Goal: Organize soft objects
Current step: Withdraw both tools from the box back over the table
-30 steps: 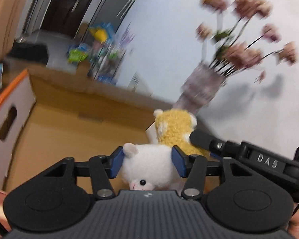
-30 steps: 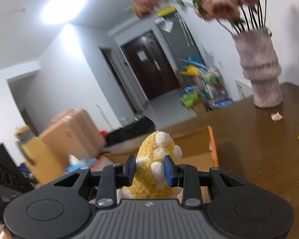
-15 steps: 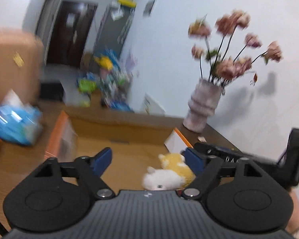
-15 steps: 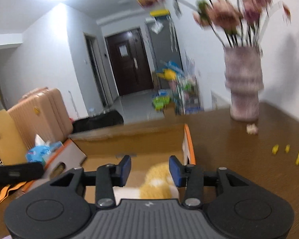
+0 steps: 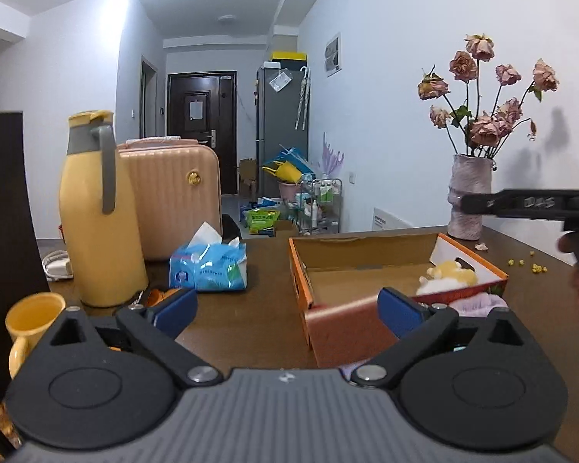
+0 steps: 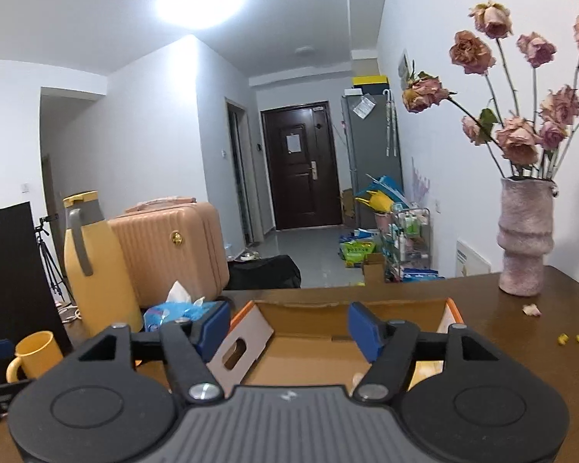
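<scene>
An open cardboard box with an orange rim [image 5: 366, 266] stands on the dark wooden table. A yellow plush toy [image 5: 453, 270] and a white plush toy [image 5: 432, 287] lie together in its right end, with a lilac soft thing [image 5: 482, 303] beside them. My left gripper [image 5: 287, 308] hovers in front of the box. Its jaws are opening wide and nothing is between them. My right gripper [image 6: 287, 328] is above the box's near edge [image 6: 308, 332]. Its jaws are also opening and hold nothing. Its black body crosses the right side of the left wrist view.
On the left stand a yellow thermos jug [image 5: 96, 212], a yellow mug [image 5: 31, 320] and a blue tissue pack [image 5: 208, 266]. A pink vase of dried roses [image 5: 469, 200] is at the back right. Yellow crumbs [image 5: 529, 266] dot the table. A pink suitcase [image 5: 173, 200] is behind.
The left gripper let go of the white plush and the right of the yellow plush. Both toys now lie in the box. Both grippers drew back, rose and levelled out.
</scene>
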Tool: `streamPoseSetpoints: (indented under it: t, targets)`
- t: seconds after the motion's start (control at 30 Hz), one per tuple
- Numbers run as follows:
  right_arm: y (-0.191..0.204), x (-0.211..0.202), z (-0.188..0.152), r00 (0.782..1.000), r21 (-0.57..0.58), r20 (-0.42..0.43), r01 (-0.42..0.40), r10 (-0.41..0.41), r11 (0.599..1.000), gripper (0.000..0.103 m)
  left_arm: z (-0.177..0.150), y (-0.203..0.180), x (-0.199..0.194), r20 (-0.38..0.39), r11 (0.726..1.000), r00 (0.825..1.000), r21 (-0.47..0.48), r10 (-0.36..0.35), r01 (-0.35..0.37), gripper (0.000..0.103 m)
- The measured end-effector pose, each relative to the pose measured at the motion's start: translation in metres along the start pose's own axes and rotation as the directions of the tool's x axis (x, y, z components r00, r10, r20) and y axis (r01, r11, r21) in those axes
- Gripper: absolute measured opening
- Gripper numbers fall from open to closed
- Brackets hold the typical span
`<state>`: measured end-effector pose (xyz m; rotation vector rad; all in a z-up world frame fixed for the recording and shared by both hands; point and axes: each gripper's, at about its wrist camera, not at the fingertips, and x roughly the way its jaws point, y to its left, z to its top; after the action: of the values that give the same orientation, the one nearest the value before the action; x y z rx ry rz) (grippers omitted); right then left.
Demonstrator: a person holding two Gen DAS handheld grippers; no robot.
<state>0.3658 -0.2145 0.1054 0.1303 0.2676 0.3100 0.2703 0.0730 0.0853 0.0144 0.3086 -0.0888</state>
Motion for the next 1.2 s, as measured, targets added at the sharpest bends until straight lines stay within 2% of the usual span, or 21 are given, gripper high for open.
streamPoseSetpoints:
  t: [0.1,0.23,0.33,0.4,0.6,0.87,1.0,1.2]
  targets:
    - [0.003,-0.032,-0.012,0.998,-0.003,0.036,0.057,-0.057,0.998,0.083,-0.019,0.005,-0.007,0.002,1.0,1.0,-0.004,-0.016,0.016,0.103]
    - [0.002,-0.062,-0.028,0.99,0.006,0.033,0.139,-0.139,0.99,0.085,-0.045,0.003,-0.016,-0.046,0.998,0.998,-0.039,-0.046,0.044,0.103]
    - [0.002,-0.081,-0.038,0.982,0.028,0.023,0.189,-0.189,0.982,0.086,-0.063,-0.003,-0.032,-0.032,0.995,0.996,-0.051,-0.088,0.087,0.103]
    - [0.003,-0.091,-0.045,0.978,0.041,0.016,0.208,-0.209,0.977,0.086,-0.07,-0.008,-0.044,-0.016,0.996,0.996,-0.039,-0.086,0.085,0.103]
    - [0.014,-0.125,-0.065,0.978,0.042,0.041,0.202,-0.203,0.979,0.091,-0.091,-0.03,-0.079,-0.027,0.997,0.996,0.006,-0.08,0.08,0.103]
    - [0.024,-0.181,-0.123,0.984,-0.03,0.036,0.178,-0.177,0.984,0.091,-0.122,-0.07,-0.123,-0.043,0.998,0.997,0.004,-0.058,0.059,0.103]
    - [0.02,-0.215,-0.151,0.987,-0.021,0.033,0.157,-0.156,0.987,0.093,-0.132,-0.089,-0.145,-0.029,0.998,0.997,0.022,-0.065,0.065,0.103]
    - [0.016,-0.263,-0.179,0.985,-0.058,0.071,0.159,-0.155,0.986,0.097,-0.137,-0.107,-0.156,-0.048,0.995,0.995,0.045,-0.09,0.093,0.103]
